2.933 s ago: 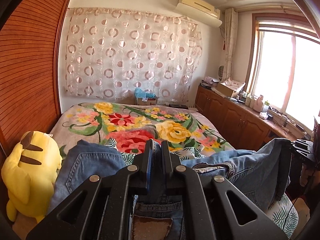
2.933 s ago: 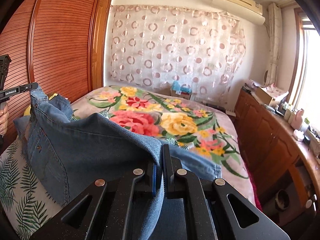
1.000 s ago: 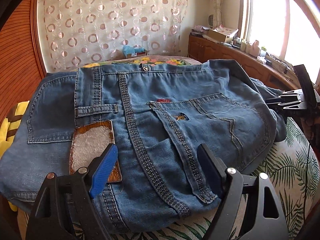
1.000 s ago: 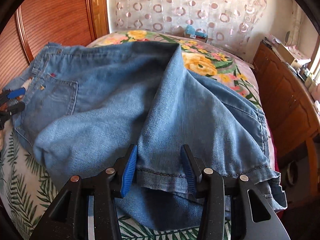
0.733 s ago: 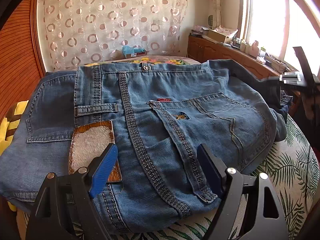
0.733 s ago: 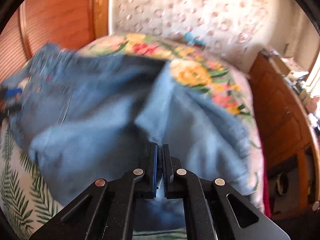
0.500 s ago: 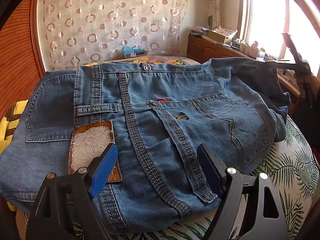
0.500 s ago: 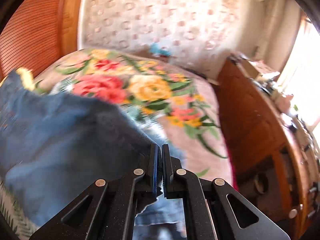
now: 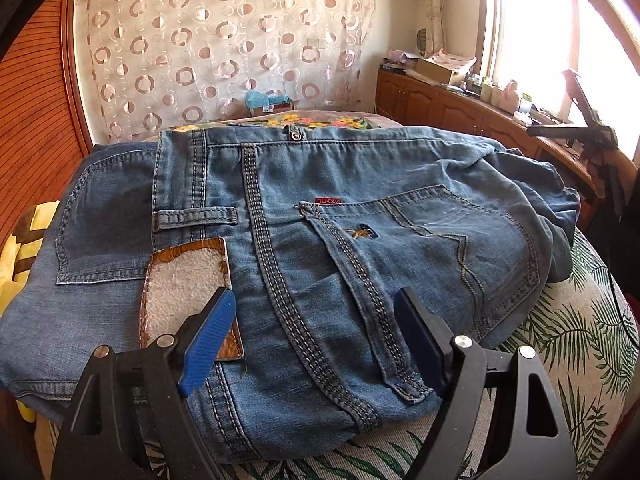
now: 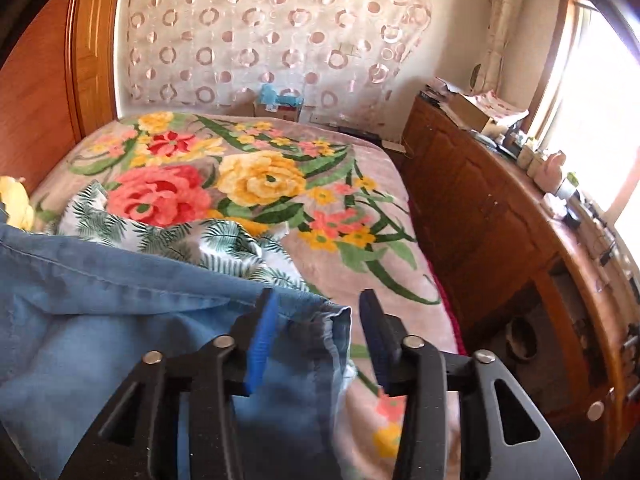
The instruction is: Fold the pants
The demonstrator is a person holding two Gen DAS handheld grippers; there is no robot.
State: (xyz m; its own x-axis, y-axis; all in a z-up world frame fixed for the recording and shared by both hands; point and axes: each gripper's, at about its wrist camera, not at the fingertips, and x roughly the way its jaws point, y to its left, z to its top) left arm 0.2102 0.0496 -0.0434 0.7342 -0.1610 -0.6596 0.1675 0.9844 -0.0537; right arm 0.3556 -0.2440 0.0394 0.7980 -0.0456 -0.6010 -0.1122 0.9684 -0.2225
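Denim, blue and folded, the pants (image 9: 320, 264): my left gripper (image 9: 316, 340) hovers wide; my right gripper (image 10: 316, 336) is opening, cuff loose between. Smooth next.

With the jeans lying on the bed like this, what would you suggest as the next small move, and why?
Probably draw the right gripper back clear of the jeans. Its jaws are opening, and the denim hem between them looks loose rather than pinched. The left gripper hovers open over the waistband end, so nothing is gripped and the bunched side could then be smoothed.
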